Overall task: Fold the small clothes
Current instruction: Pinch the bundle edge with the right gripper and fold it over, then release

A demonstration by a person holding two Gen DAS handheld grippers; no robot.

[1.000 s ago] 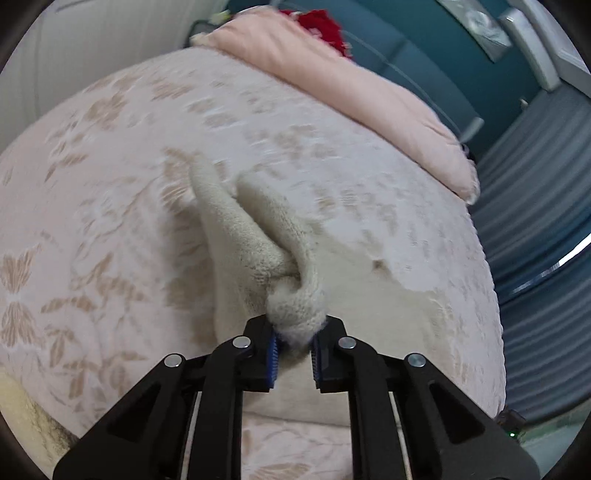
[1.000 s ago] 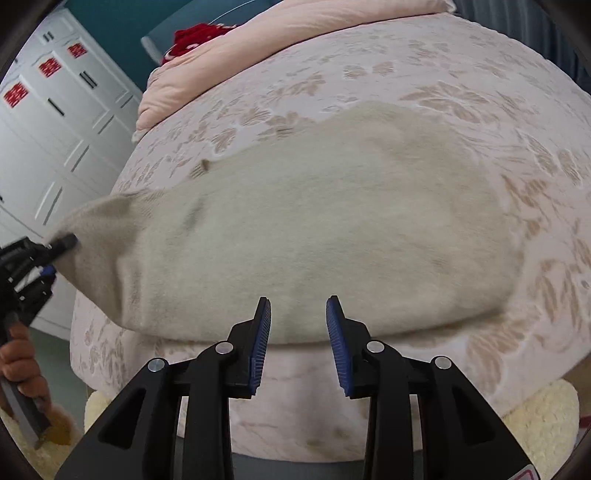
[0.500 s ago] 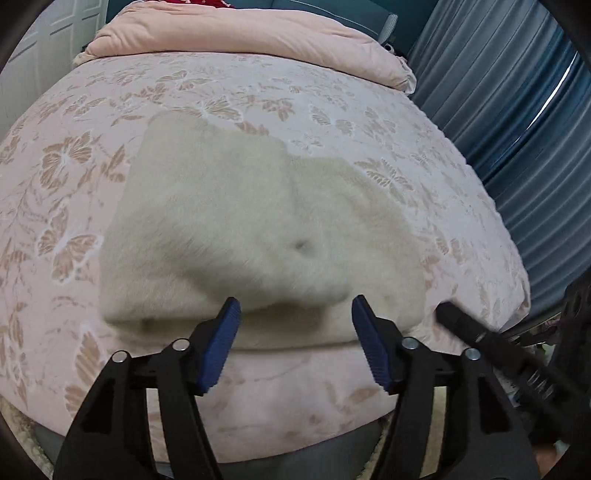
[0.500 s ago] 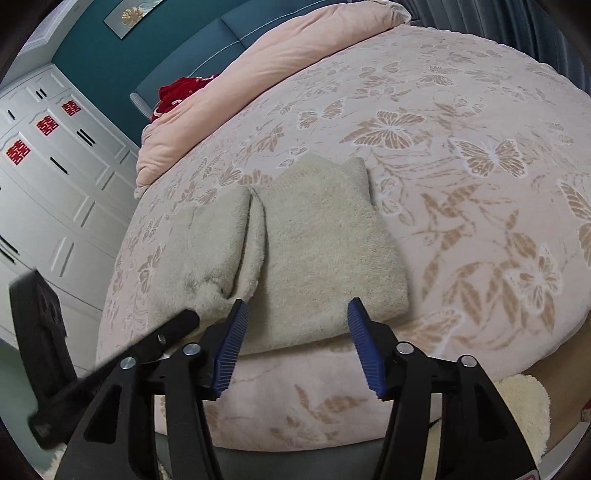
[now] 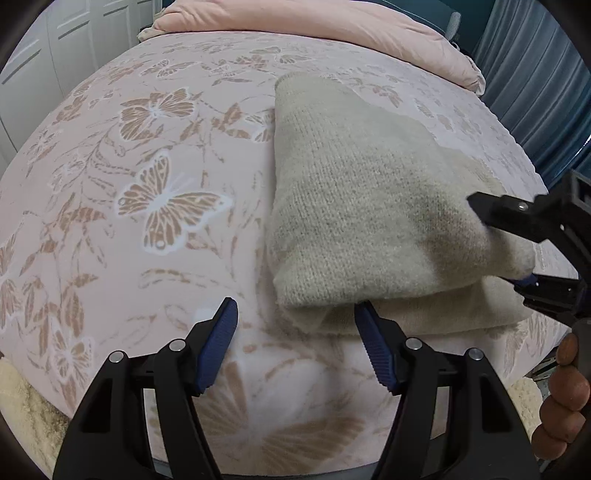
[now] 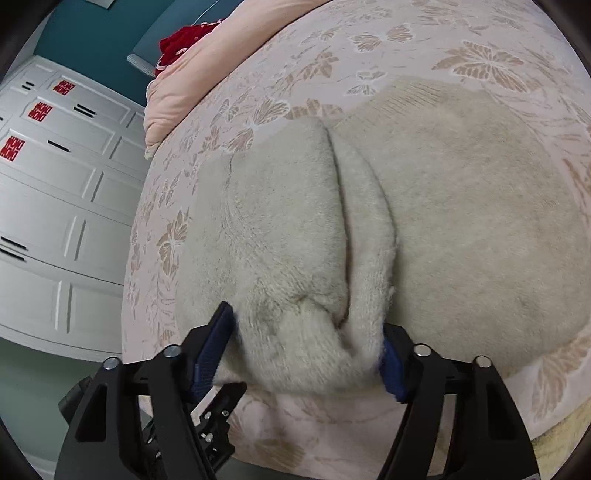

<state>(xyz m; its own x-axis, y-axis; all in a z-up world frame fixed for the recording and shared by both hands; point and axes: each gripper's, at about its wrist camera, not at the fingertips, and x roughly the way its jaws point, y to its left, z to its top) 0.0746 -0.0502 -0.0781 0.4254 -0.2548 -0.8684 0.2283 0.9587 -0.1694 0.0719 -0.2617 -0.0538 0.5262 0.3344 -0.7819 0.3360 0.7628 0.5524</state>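
Note:
A cream fuzzy knit garment (image 5: 369,206) lies folded in layers on the pink butterfly bedspread (image 5: 166,192). My left gripper (image 5: 295,343) is open and empty, just short of the garment's near left corner. My right gripper (image 6: 306,350) is open wide, its jaws set around the bunched near corner of the garment (image 6: 424,221), with cloth between the blue pads (image 6: 218,339). In the left wrist view the right gripper (image 5: 517,247) reaches in from the right, one jaw above and one below the top fold's corner.
A pink duvet (image 5: 314,22) and a red item (image 6: 184,40) lie at the head of the bed. White wardrobe doors (image 6: 55,184) stand on the left, blue curtains (image 5: 535,74) on the right. The bed's front edge is right below both grippers.
My left gripper let go of the garment's corner a second ago, opened and swung left. My right gripper moved in onto the garment's near corner and now straddles it.

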